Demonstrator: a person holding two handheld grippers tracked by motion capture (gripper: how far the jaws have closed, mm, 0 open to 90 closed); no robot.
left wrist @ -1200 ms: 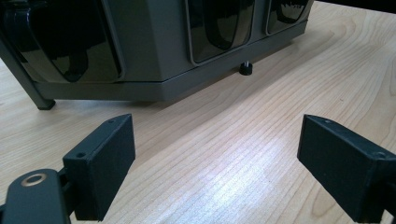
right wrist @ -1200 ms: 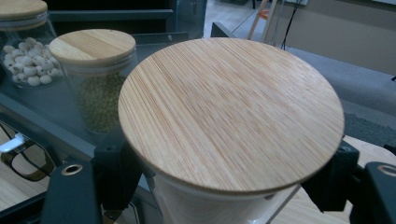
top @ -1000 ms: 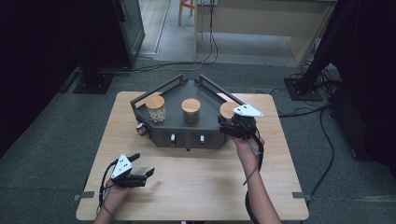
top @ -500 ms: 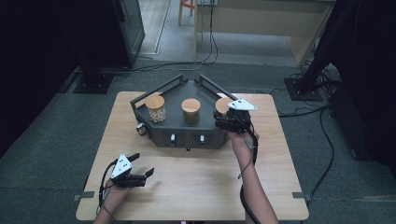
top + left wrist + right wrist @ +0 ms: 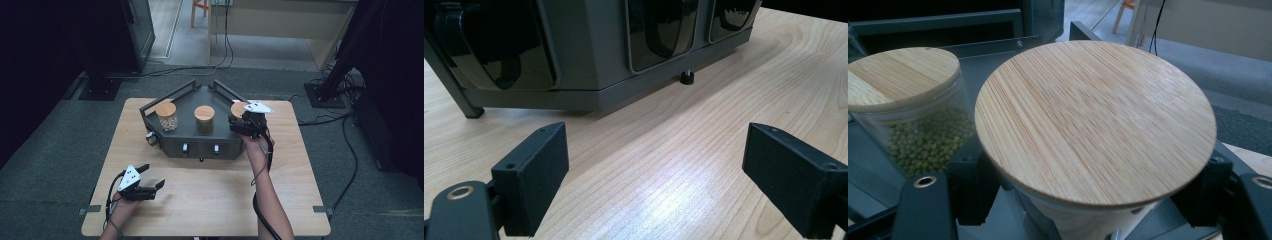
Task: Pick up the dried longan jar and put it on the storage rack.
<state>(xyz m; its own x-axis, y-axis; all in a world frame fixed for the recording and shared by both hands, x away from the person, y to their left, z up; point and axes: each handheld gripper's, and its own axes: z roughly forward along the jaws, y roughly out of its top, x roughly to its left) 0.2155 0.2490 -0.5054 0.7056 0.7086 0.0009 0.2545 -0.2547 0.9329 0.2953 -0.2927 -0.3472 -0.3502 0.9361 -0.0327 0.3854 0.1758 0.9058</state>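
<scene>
A dark grey rack (image 5: pixel 174 143) stands at the back of the wooden table (image 5: pixel 215 190) and holds three glass jars with wooden lids. My right gripper (image 5: pixel 239 120) is at the right jar (image 5: pixel 238 107), open, with one jaw on each side of the glass under the lid (image 5: pixel 1093 120). Whether the pads touch the glass is hidden by the lid. The middle jar (image 5: pixel 913 115) holds green beans, and the left jar (image 5: pixel 166 116) holds pale pieces. My left gripper (image 5: pixel 153 176) rests open on the table near the front left, pointing at the rack's front (image 5: pixel 584 50), with nothing between its jaws.
The rack's front face carries small knobs (image 5: pixel 185 147) and dark glossy windows (image 5: pixel 659 25). A small foot (image 5: pixel 686 77) lifts the rack off the table. Cables (image 5: pixel 345 150) run over the floor on the right, and a black stand base (image 5: pixel 100 90) sits at the back left.
My right gripper has moved left and forward onto the right jar, and its jaws now stand around it. The left gripper has stayed put.
</scene>
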